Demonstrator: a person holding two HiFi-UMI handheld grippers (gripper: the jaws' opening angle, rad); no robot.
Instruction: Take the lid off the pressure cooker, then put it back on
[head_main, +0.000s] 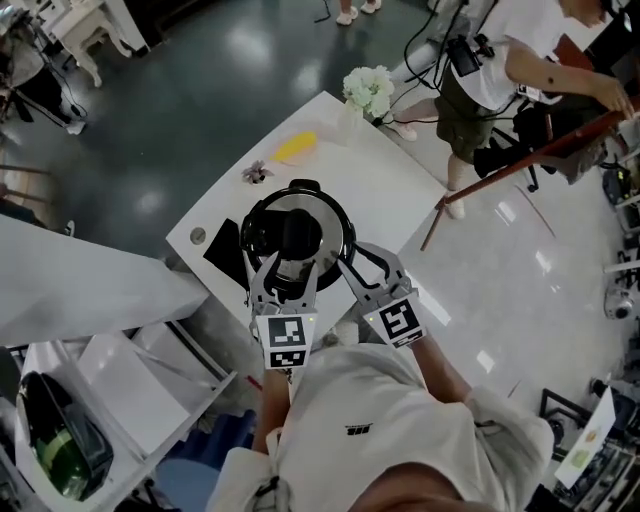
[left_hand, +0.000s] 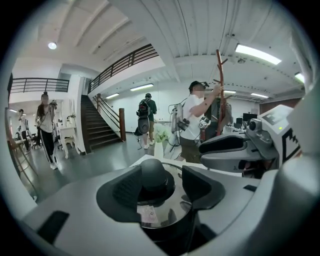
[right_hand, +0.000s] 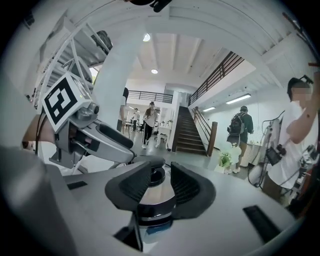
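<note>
Okay, head view: pressure cooker (head_main: 297, 232) sits on the white table (head_main: 400, 190) at the near end, lid (head_main: 325, 215) on, black knob (head_main: 297, 236) at its middle. Left gripper (head_main: 292, 265) reaches in from the near side, its jaws on either side of the knob. Right gripper (head_main: 362, 265) is just beside it, at the cooker's near right rim. A yellow thing (head_main: 296, 147) and white flowers (head_main: 370, 90) are at the table's far end, well apart from the cooker.

Left gripper view: jaws stand apart, and the knob (left_hand: 153, 172) is between the pads (left_hand: 127, 192) with a gap on the right side. Nothing is pinched. Shiny lid (left_hand: 167, 212) lies below the jaws. Right gripper's body shows at the right edge.

Right gripper view: jaws are apart with a narrow gap and hold nothing. Lid (right_hand: 152, 192) and knob (right_hand: 156, 174) show through the gap, beyond the pads (right_hand: 187, 187). Left gripper's arm reaches over the knob from the left.
</note>
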